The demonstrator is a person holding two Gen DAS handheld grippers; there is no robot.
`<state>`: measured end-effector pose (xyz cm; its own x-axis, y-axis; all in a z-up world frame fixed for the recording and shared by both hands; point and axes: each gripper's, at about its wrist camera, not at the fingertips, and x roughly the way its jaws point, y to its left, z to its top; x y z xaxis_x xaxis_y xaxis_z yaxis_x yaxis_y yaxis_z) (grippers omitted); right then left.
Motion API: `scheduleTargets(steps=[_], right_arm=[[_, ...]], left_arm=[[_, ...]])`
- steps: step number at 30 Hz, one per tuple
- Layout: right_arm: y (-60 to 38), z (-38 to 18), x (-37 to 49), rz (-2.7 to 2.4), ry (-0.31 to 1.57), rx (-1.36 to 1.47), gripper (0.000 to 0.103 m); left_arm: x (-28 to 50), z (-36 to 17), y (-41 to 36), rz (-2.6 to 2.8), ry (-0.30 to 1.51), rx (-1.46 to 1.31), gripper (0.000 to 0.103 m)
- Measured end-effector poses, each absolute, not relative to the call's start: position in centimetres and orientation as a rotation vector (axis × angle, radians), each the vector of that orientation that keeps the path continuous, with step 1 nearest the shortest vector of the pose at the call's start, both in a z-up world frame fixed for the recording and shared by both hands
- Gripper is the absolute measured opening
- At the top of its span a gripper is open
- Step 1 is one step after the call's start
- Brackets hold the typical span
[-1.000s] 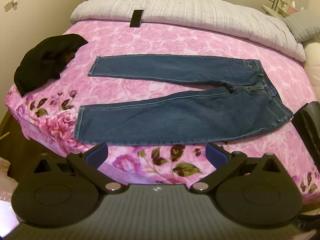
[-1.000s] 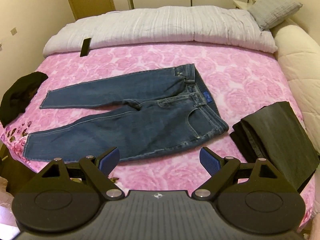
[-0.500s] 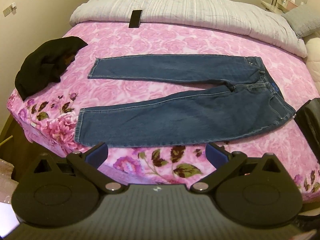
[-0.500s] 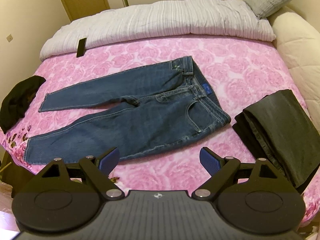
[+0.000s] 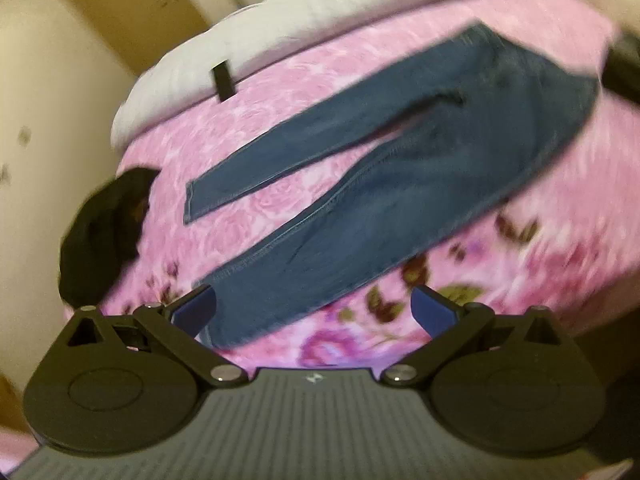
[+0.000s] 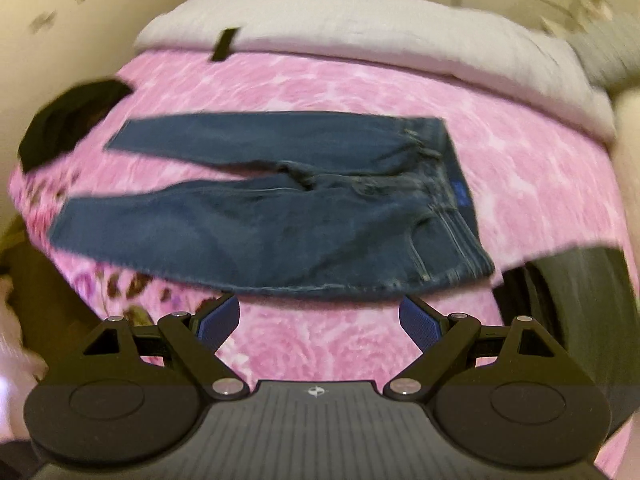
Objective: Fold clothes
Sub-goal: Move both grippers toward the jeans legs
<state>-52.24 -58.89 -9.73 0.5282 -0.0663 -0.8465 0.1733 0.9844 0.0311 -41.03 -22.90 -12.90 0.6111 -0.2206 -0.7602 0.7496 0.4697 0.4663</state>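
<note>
Left wrist view: I'm angling the left gripper (image 5: 314, 308), jaws wide and empty, over the near leg hem of the jeans (image 5: 400, 184), lying flat and unfolded on the pink bedspread (image 5: 280, 100) w/ legs splayed. Right gripper (image 6: 319, 316), also agape, is nearing the waistband corner (likely for a paired lift).

Pink floral bed (image 6: 520, 168) holds jeans (image 6: 280, 216) (spread flat), black garments (image 6: 60, 120).
</note>
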Motion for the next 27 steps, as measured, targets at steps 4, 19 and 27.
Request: scheduleTargets(steps=[4,19,27], right_arm=[[-56.4,-10.2,-50.2,-0.093,0.999,-0.029,0.089],[-52.0,-17.3,-40.3,-0.051,1.084,-0.286,0.073],[-51.7,-21.7,-38.8,-0.027,1.079,-0.398,0.073]], left_arm=[[-38.5,-17.9,-22.5,-0.691,0.65,0.999,0.102],[-28.8,-35.0,-20.2,-0.793,0.519,1.35,0.073],[-26.0,-35.5,-18.5,-0.767,0.421,1.391,0.075]])
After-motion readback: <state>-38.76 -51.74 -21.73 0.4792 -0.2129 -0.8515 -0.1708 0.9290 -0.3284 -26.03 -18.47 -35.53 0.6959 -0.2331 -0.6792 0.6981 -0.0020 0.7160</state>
